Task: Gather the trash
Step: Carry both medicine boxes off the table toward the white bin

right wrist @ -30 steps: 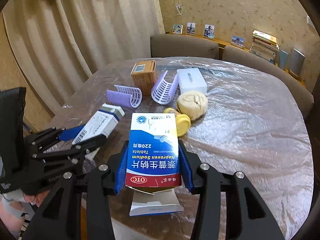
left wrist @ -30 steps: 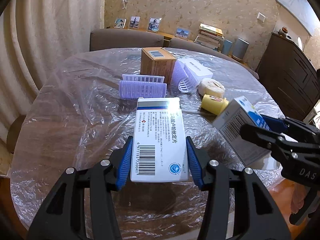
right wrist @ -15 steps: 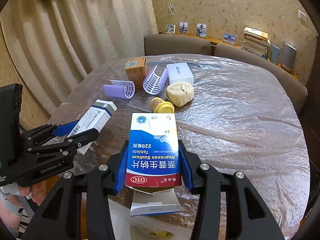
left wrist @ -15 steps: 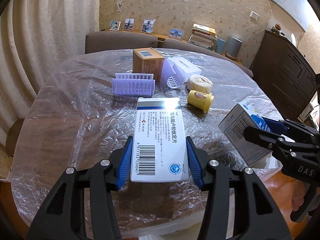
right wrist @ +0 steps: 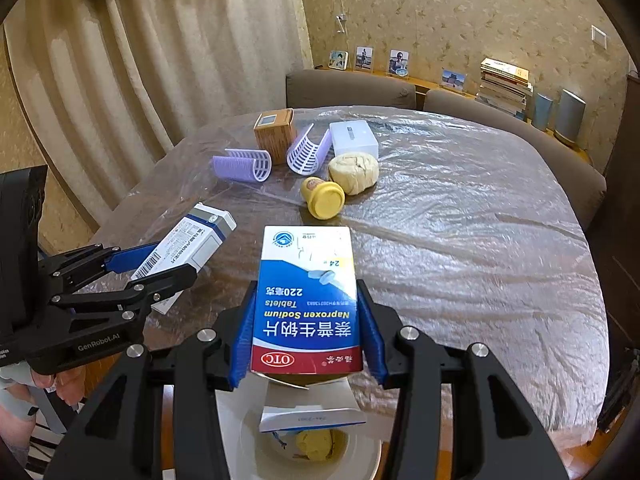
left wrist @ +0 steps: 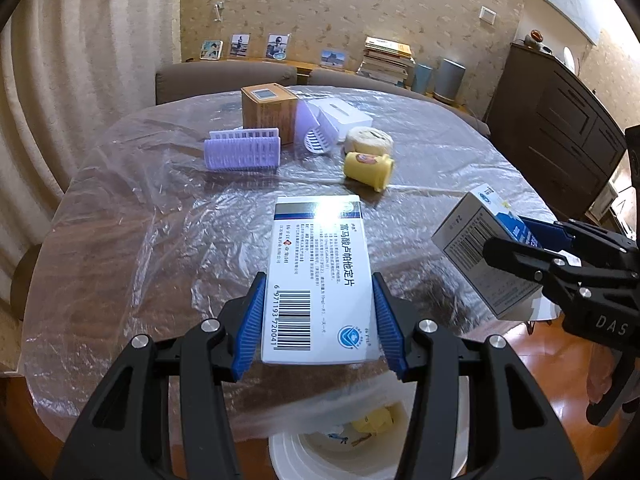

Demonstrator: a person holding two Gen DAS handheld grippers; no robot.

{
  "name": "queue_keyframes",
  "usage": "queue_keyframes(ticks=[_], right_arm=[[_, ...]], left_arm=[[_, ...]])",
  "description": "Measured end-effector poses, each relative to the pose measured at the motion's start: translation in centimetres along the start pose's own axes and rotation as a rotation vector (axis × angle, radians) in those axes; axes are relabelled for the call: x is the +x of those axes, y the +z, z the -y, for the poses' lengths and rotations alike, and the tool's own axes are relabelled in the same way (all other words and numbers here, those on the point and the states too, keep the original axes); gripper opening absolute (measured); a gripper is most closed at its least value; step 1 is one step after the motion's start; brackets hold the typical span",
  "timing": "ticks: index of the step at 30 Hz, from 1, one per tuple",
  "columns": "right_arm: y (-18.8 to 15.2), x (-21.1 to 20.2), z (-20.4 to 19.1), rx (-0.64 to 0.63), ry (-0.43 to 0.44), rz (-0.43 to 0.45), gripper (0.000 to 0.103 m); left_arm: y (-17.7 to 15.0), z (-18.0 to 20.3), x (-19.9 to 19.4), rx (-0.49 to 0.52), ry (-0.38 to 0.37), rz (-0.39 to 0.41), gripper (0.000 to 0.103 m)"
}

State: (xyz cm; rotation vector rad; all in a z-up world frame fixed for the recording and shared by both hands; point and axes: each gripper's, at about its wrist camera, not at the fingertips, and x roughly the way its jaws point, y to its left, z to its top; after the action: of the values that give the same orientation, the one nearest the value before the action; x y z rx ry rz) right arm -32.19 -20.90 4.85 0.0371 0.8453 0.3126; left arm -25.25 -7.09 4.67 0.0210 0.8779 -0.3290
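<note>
Right wrist view: right gripper [right wrist: 306, 332] clamps the Naproxen box [right wrist: 307, 300]; left gripper [left wrist: 318, 322] clamps the white box [left wrist: 318, 276]. Releasing far of the bin [right wrist: 248, 440] would drop either beside it.

Both wrist views look steeply down, close, sharing the table [left wrist: 120, 208].

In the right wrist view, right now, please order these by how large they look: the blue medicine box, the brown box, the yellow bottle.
1. blue medicine box, largest, but it is held nearest the camera, so its true size is unsure.
2. brown box and yellow bottle look alike in size; I cannot rank them.
</note>
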Motion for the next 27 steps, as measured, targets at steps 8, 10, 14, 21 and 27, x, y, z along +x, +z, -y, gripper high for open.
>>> queue_keyframes(ticks=[8,10,14,21,27], right_arm=[[-1.8,-1.5,0.5,0.013,-0.005,-0.006,0.045],[-2.3,-1.9,0.6,0.021,-0.001,-0.009,0.045],[-3.2,-2.6,0.7,0.033,0.01,-0.011,0.045],[-4.0,-3.7,0.9,0.052,0.014,-0.004,0.045],[-4.9,-4.6,0.7,0.046,0.024,-0.009,0.045]], left_arm=[[-0.9,0.8,-1.2,0.027,-0.016,-0.001,0.052],[-1.1,1.0,-1.5,0.029,-0.021,-0.001,0.052],[-1.4,1.5,-2.2,0.036,-0.031,0.004,0.052],[-2.3,2.5,-3.2,0.045,-0.047,0.001,0.052],[-3.3,3.5,-3.8,0.068,-0.058,-0.015,0.052]])
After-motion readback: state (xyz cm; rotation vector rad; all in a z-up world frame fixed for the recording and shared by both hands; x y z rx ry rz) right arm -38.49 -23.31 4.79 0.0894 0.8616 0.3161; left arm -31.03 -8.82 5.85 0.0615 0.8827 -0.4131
